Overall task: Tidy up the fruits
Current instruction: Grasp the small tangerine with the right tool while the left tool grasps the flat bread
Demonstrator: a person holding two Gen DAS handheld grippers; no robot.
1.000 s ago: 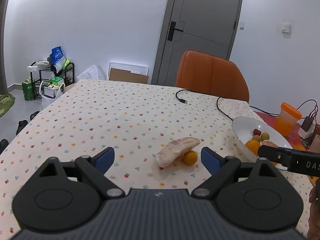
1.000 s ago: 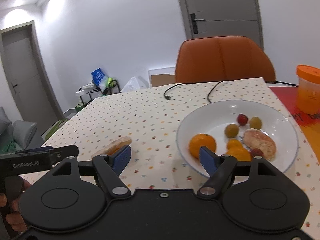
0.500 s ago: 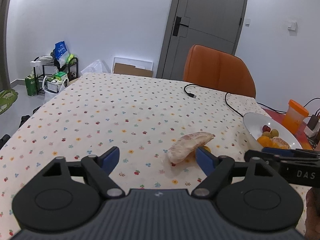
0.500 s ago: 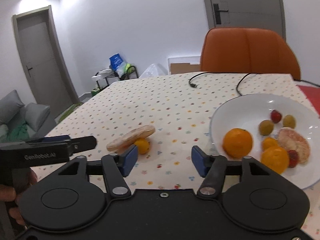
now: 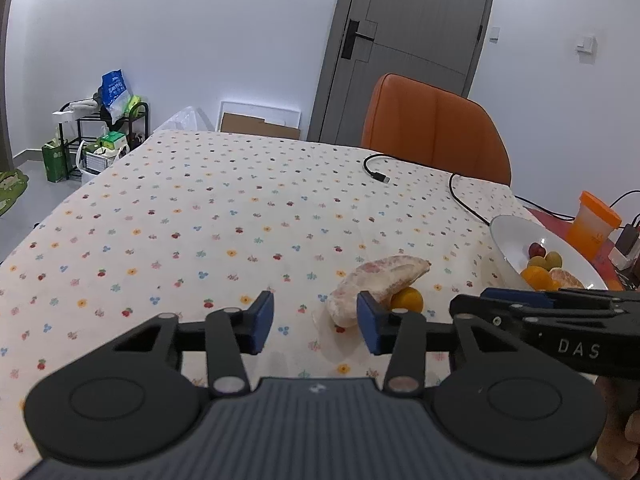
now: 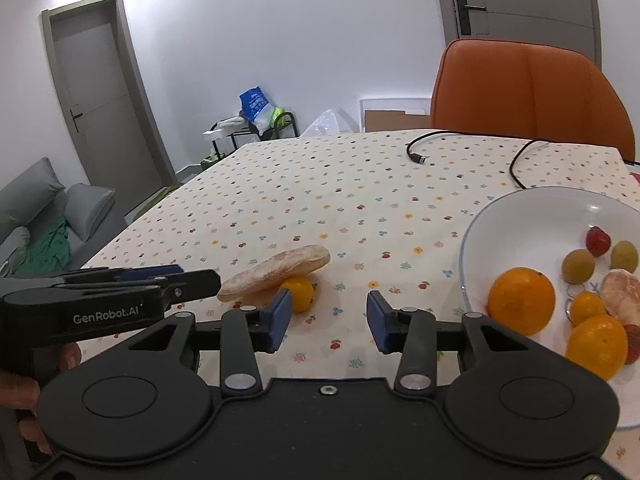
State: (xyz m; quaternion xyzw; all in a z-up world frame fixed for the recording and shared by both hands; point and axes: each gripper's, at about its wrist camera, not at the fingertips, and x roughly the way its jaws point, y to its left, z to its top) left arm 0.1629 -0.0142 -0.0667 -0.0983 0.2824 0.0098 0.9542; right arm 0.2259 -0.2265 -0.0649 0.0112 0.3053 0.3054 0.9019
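Note:
A peeled pomelo wedge (image 5: 380, 280) (image 6: 276, 268) lies on the dotted tablecloth, leaning over a small orange fruit (image 5: 407, 300) (image 6: 299, 293). My left gripper (image 5: 316, 324) is open, its right pad just in front of the wedge. My right gripper (image 6: 326, 320) is open too, with its left pad beside the small orange and nothing between the pads. A white bowl (image 6: 516, 216) (image 5: 516, 236) at the right holds oranges (image 6: 522, 300), green and red small fruits and another peeled piece (image 6: 620, 292).
A black cable (image 5: 452, 184) (image 6: 516, 160) trails across the far side of the table. An orange chair (image 5: 434, 136) stands behind it. An orange-lidded cup (image 5: 592, 224) and a charger sit right of the bowl. A hand holds each gripper handle.
Both grippers have moved in towards the wedge and the small orange, and both have narrowed their opening. The fruits have not moved.

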